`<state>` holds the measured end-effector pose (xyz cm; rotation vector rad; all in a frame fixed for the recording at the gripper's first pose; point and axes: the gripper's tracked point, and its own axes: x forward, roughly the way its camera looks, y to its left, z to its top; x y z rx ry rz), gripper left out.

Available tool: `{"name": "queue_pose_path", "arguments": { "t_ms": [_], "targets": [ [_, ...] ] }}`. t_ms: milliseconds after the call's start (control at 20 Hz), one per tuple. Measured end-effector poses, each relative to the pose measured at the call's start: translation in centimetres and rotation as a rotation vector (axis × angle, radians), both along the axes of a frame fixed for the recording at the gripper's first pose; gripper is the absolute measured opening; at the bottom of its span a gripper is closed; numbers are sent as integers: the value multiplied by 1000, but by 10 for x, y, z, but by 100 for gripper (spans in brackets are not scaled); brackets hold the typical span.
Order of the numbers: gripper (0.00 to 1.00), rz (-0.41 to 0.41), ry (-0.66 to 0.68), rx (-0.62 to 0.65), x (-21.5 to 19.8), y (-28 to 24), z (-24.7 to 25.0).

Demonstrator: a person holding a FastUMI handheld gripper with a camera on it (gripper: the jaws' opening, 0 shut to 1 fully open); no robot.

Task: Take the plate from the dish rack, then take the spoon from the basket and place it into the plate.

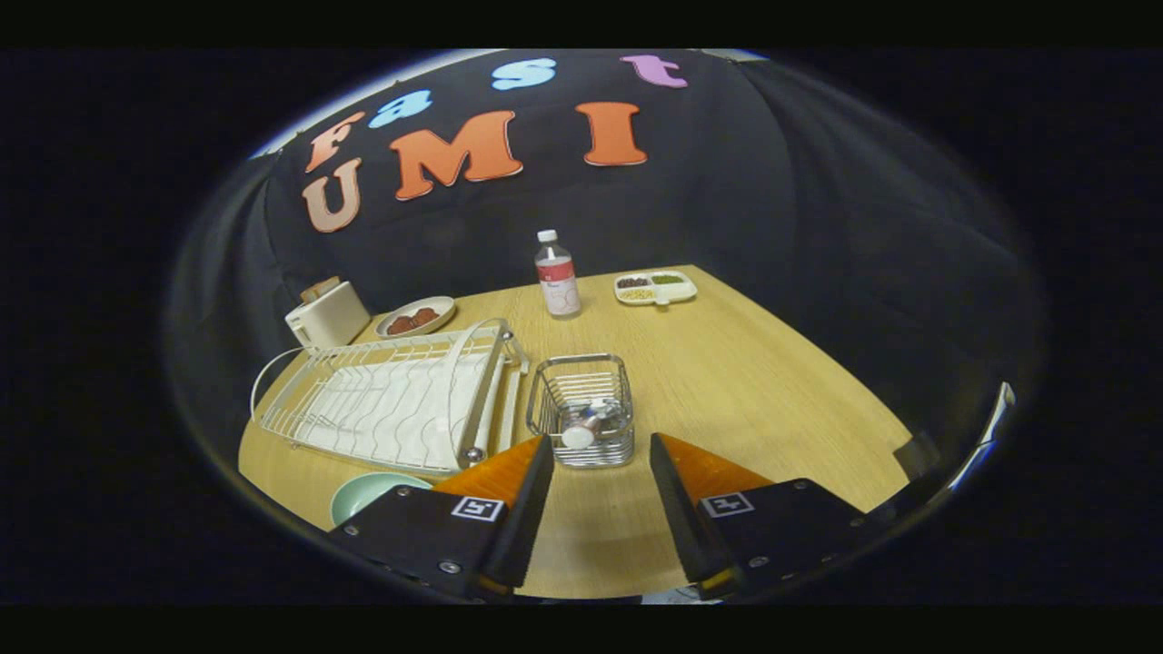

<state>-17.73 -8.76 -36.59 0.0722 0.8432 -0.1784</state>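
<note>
A wooden table [727, 381] fills the booth floor of the scene, backed by the black cloth wall. On it, the largest thing is the white wire dish rack [400, 400], lying ahead and to the left of the gripper, its long side running away toward the wall; a drain tray sits beneath its wires, and no dish stands in its slots. A white toaster [327, 313] stands behind the rack's far corner, with a shallow dish of reddish food [416, 318] just beside it.

The plate [363, 495], pale green, lies flat on the table in front of the rack's near edge, partly covered by the left finger's housing (only an arc of its rim and bowl can be seen).

The wire basket [583, 409] stands upright just ahead of the fingers, close beside the rack's right side. Inside it rests the spoon [586, 427]: its long axis leans from the basket floor toward the gripper, the rounded pale end nearest the fingers. Which end is the bowl is too small to tell.

Farther back stand a clear bottle [557, 286] with a red label, upright, and a small divided tray [654, 287] of dark and green bits near the table's far edge.

The gripper [598, 454] hangs over the table, jaws spread wide and holding nothing, the basket's near wall between the fingertips.
</note>
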Motion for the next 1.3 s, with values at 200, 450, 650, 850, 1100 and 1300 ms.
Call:
{"name": "queue_pose_path", "arguments": {
  "t_ms": [200,450,650,850,1100,1300],
  "targets": [
    [53,46,0,-78,4,-1,-10],
    [34,33,-26,-80,14,2,-14],
    [15,53,-40,-89,22,12,-9],
    [14,51,-55,-76,33,15,9],
    [14,45,-64,-90,43,12,33],
    [14,51,-88,-106,51,12,55]
  ]
}}
